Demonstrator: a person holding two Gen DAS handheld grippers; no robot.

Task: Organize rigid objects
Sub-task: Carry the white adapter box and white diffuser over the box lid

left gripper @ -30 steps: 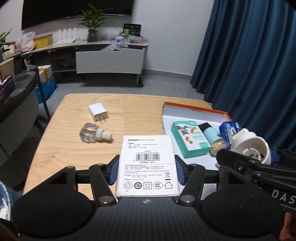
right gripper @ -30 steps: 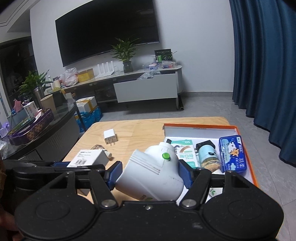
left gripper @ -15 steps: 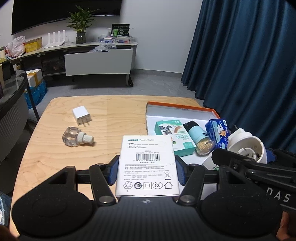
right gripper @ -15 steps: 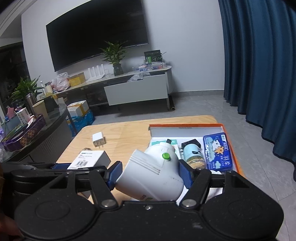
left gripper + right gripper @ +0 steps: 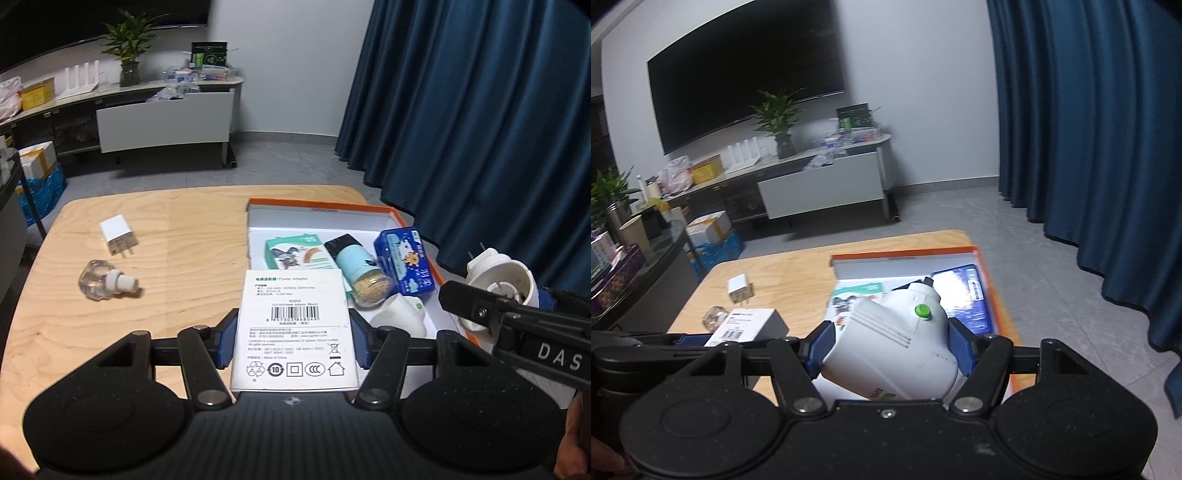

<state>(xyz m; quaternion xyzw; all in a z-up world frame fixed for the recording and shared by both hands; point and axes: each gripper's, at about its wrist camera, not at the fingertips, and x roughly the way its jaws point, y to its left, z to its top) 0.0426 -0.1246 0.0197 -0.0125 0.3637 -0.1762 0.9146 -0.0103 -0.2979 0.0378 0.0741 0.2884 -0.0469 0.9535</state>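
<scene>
**Two loaded grippers nearing an orange-edged tray**

Two hand-held grippers each carry one item above a light wooden table (image 5: 177,295). The left gripper (image 5: 293,341) has its blue pads pressed on both long sides of a flat white power adapter box (image 5: 295,328), which lies label-up with a barcode and points toward the tray. The right gripper (image 5: 892,349) clamps a rounded white plug-in device (image 5: 897,347) with a green button on top; in the left wrist view the same device (image 5: 498,280) shows its open round end and two prongs at the far right.

Just beyond both grippers sits a shallow white tray with an orange rim (image 5: 321,202). Inside it lie a green-and-white carton (image 5: 295,253), a pale blue bottle with a black cap (image 5: 356,267), a blue printed tin (image 5: 404,260) along the right wall, and another white rounded device (image 5: 400,319) near the front edge. Left of the tray, loose on the table, rest a white wall charger (image 5: 117,234) and a clear glass refill bottle (image 5: 103,284) on its side.

To place well, I judge each item should be lowered into a bare patch of tray floor. The box likely fits best flat at the back, behind the carton. Both pairs of pads should open only once the item rests, so nothing knocks the bottle or the tin.
</scene>
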